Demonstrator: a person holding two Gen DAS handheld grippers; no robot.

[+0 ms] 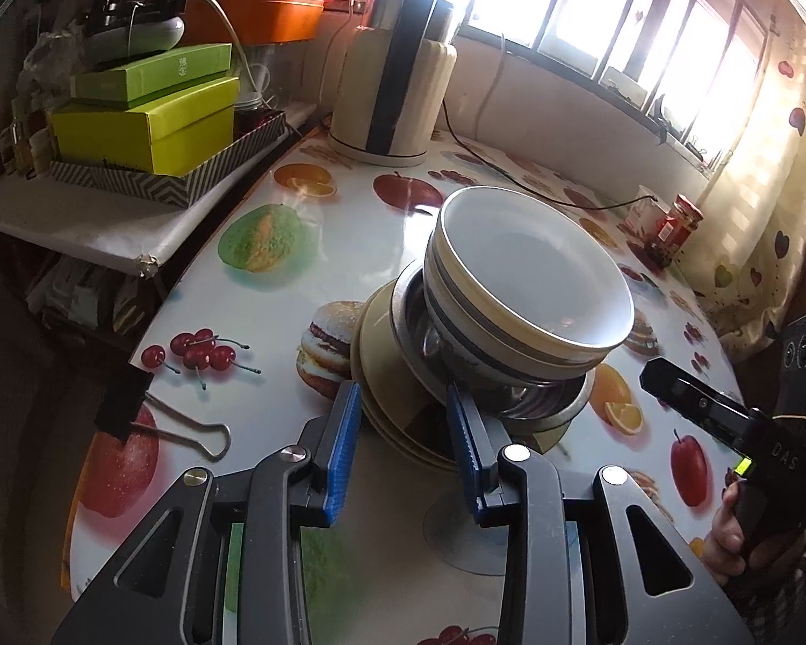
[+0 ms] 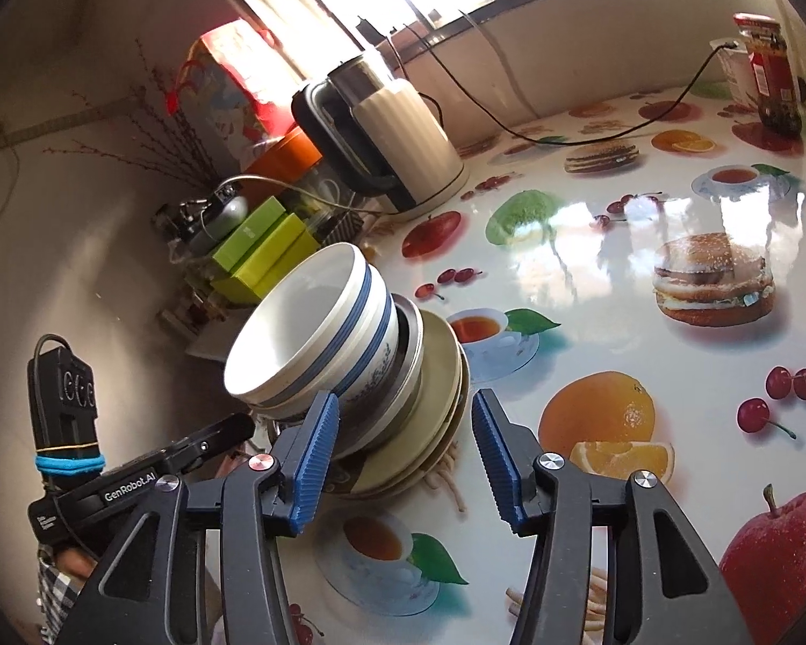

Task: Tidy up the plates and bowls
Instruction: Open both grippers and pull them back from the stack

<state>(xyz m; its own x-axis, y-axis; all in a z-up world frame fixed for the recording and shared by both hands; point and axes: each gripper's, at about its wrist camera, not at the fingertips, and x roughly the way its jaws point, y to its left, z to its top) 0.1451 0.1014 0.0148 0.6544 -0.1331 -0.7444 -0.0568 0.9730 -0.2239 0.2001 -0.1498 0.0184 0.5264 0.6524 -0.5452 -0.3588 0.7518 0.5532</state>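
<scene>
One stack stands on the fruit-print table (image 1: 274, 317) (image 2: 618, 333). At its bottom are beige plates (image 1: 375, 346) (image 2: 436, 376), on them a steel bowl (image 1: 403, 312) (image 2: 411, 341), and on top white bowls with blue stripes (image 1: 532, 269) (image 2: 295, 333). My left gripper (image 1: 405, 430) is open; the near edge of the plates lies between its blue pads, and the pads do not press on it. My right gripper (image 2: 403, 446) is open wider on the stack's other side, with the plate rim in the gap between its pads.
A cream kettle (image 1: 387, 80) (image 2: 397, 150) with a black cable stands at the back. Green boxes (image 1: 150, 123) sit on a side shelf to the left. A red-lidded jar (image 1: 677, 226) (image 2: 774, 70) stands near the curtain. A binder clip (image 1: 134, 414) grips the table's edge.
</scene>
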